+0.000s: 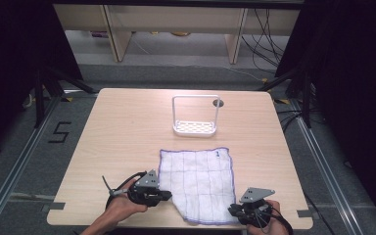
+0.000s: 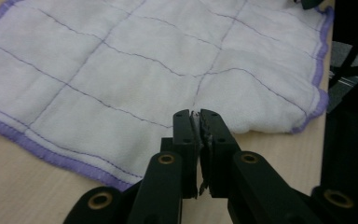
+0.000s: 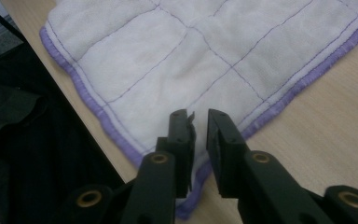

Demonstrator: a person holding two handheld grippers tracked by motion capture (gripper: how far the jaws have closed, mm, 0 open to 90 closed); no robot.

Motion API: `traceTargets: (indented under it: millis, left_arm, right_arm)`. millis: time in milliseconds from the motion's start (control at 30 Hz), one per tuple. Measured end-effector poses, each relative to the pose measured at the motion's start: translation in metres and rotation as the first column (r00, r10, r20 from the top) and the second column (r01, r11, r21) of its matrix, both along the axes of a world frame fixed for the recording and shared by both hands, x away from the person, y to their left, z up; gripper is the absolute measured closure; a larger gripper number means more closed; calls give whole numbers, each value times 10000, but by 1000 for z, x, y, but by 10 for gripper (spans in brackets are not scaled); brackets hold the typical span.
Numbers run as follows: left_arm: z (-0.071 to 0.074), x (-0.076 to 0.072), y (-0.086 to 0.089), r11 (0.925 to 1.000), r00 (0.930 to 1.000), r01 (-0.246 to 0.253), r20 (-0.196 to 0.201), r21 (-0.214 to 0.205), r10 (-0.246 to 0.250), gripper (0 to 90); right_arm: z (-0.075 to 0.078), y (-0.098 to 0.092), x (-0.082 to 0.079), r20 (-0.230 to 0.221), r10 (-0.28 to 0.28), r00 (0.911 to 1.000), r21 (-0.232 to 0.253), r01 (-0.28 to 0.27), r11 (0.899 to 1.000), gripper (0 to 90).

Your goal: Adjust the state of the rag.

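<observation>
1. While the white cloth [image 1: 198, 182] lies flat on the worktop [image 1: 122, 137] near its front edge, a pull may drag it off.
2. Left gripper [image 2: 196, 115]: fingers pressed together at the near-left corner; a shallow pinch may slip.
3. Right gripper [image 3: 199, 116]: fingers slightly spread over the near-right corner; hem can escape.

cloth [image 3: 177, 60] corner hidden under right gripper [image 3: 201, 122]
</observation>
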State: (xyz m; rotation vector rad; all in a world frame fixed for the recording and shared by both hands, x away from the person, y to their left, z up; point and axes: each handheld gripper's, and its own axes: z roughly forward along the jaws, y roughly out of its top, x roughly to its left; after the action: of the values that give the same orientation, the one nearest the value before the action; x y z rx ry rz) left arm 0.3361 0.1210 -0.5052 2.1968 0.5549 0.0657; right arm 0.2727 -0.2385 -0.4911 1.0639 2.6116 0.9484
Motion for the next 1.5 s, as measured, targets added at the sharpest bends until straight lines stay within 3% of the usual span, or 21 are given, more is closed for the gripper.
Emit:
traceTargets:
  millis: [100, 167, 200, 333, 433, 467, 533, 600, 667, 700, 867, 933, 1067, 1100, 1167, 1200, 1333, 1400, 1433, 1467, 1500]
  left_arm:
    - [-1, 4, 1, 9999, 9999, -99, -140, -67, 99, 817]
    - [0, 4, 1, 9998, 9996, -152, -226, -155, 149, 766]
    - [1, 3, 2, 9989, 9987, -266, -436, -389, 249, 723]
    - [9, 11, 8, 9921, 9940, -985, -562, -777, 943, 572]
    - [15, 26, 14, 9806, 9834, -1797, -417, -778, 1768, 489]
    - [16, 32, 16, 9772, 9787, -2051, -205, -547, 2043, 478]
    - [14, 49, 22, 9652, 9654, -2608, -121, -198, 2606, 446]
    - [10, 64, 26, 9422, 9423, -3347, -86, -151, 3346, 421]
    - [8, 72, 28, 9388, 9387, -3445, -105, -9, 3445, 392]
    - [5, 83, 28, 9245, 9240, -3812, -305, 30, 3811, 379]
    - [1, 106, 24, 9156, 9160, -3998, -173, 422, 4008, 360]
    - [0, 113, 24, 9064, 9059, -4210, -337, 341, 4221, 351]
    - [1, 122, 25, 9036, 9030, -4275, -331, 278, 4283, 349]
    - [1, 123, 24, 9015, 9008, -4323, -352, 216, 4328, 349]
    - [-1, 125, 21, 9070, 9065, -4198, -345, 339, 4208, 348]
    - [-2, 127, 19, 9097, 9089, -4137, -416, 350, 4149, 347]
    - [-5, 134, 14, 9034, 9019, -4278, -523, 281, 4287, 364]
    - [-7, 135, 11, 9138, 9120, -4051, -580, 285, 4061, 408]
    - [-9, 135, 9, 9149, 9131, -4026, -577, 289, 4037, 418]
    - [-8, 135, 8, 9213, 9208, -3867, -385, 407, 3882, 431]
    - [-8, 135, 8, 9213, 9208, -3867, -385, 407, 3882, 458]
  right_arm:
    - [0, -1, 2, 35, -166, 9999, 176, 165, 9997, 640]
    - [3, -2, 4, -75, -326, 9994, 218, 328, 9992, 629]
    - [7, -4, 11, 368, -428, 9984, 214, 421, 9989, 613]
    - [16, -8, 31, 549, -764, 9956, 404, 743, 9964, 603]
    - [21, -10, 52, 452, -1123, 9926, 625, 1094, 9920, 583]
    - [22, -12, 62, 781, -1016, 9918, 495, 979, 9940, 582]
    - [24, -12, 81, 913, -1176, 9889, 553, 1129, 9921, 577]
    - [26, -13, 101, 1189, -1304, 9843, 522, 1250, 9908, 570]
    - [27, -12, 119, 1079, -1411, 9841, 485, 1365, 9894, 565]
    - [27, -12, 128, 1078, -1491, 9829, 388, 1457, 9886, 565]
    - [25, -13, 156, 1113, -1655, 9799, 352, 1625, 9861, 560]
    - [21, -12, 166, 1277, -1608, 9787, 343, 1577, 9869, 557]
    - [18, -10, 178, 896, -1643, 9823, 199, 1632, 9864, 560]
    - [16, -9, 182, 1119, -1614, 9805, 332, 1586, 9868, 560]
    - [12, -6, 186, 1191, -1637, 9793, 488, 1589, 9861, 560]
    - [14, -5, 187, 902, -1518, 9843, 142, 1511, 9884, 559]
    - [10, -1, 195, 665, -1558, 9855, 149, 1552, 9878, 559]
    - [6, 1, 200, 647, -1421, 9877, 251, 1407, 9897, 558]
    - [4, 2, 202, 554, -1398, 9886, 229, 1387, 9901, 557]
    - [0, 3, 204, 629, -1423, 9878, 227, 1411, 9897, 557]
    - [0, 3, 204, 629, -1423, 9878, 227, 1411, 9897, 557]
